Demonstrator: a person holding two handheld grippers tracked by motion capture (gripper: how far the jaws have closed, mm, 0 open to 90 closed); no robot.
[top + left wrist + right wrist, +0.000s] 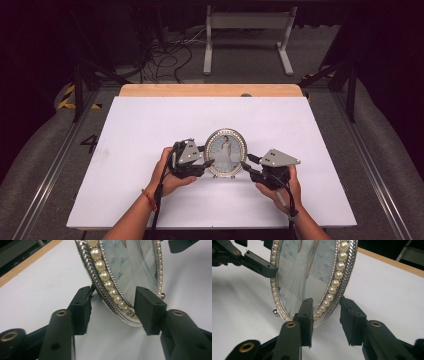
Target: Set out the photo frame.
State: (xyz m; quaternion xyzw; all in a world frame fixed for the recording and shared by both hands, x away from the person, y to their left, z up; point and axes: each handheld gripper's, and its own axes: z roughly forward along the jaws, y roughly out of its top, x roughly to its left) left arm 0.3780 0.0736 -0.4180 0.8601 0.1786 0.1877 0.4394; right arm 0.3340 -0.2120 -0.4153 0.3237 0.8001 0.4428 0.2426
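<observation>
An oval silver picture frame [226, 150] with a pearl rim stands upright on the white table top [150, 125], holding a photo of a figure in a long white dress. My left gripper [207, 163] sits at its left edge. In the left gripper view the pearl rim [110, 287] passes between the gripper's [113, 312] parted pads, with a gap at the left pad. My right gripper [245, 165] sits at the frame's right edge. Its own view shows the rim [337, 280] between the gripper's [328, 317] pads, with space on the outer side. Both are open.
A wooden strip [210, 90] runs along the table's far edge. Beyond it, on the floor, stand a white metal stand [247, 30] and loose cables [165, 55]. Wide bare white surface lies around the frame. A person's hands [167, 175] hold both grippers near the front edge.
</observation>
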